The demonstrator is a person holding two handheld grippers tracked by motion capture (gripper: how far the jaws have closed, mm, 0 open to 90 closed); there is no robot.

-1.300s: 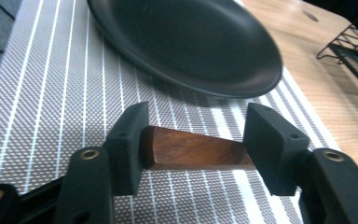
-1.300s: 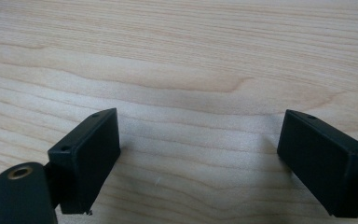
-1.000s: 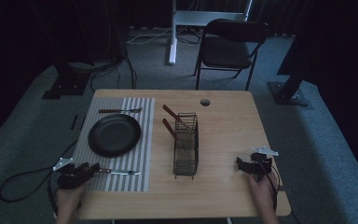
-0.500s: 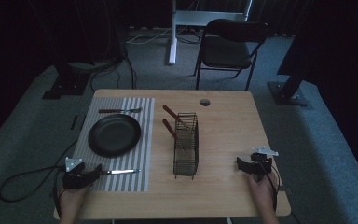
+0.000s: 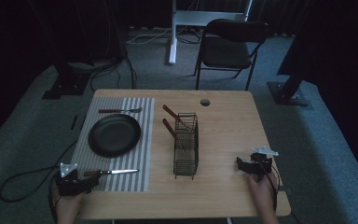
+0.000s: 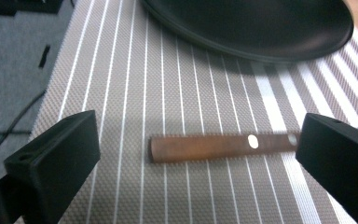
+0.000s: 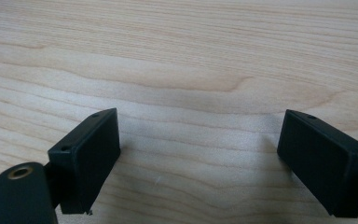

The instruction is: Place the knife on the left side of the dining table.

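Two risks stand out from this position. The left gripper (image 5: 92, 181) has its jaws wide open around nothing, and the knife (image 5: 113, 172) lies flat on the striped placemat (image 5: 121, 182) with its handle just in front of them; because the handle is thin and low, I judge that the jaws can close above it or push it sideways, so the knife turns on the woven mat instead of being caught. The second risk is the black plate (image 5: 114, 135), which sits near, at about 12 o'clock from the knife: a grasp near the handle's end may let the blade swing and strike the plate rim. In the left gripper view the knife handle (image 6: 221, 146) is brown wood, straight, with two pale rivets toward the blade side, and its blunt end points to 9 o'clock between the two jaws, touching neither. From the high view the blade is bright metal and points to 3 o'clock, toward the wire cutlery rack (image 5: 186, 144). The knife is at 7 o'clock on the table (image 5: 228, 121), near its front edge. The right gripper (image 5: 240, 165) rests at 4 o'clock over bare wood, jaws also spread wide and holding nothing.
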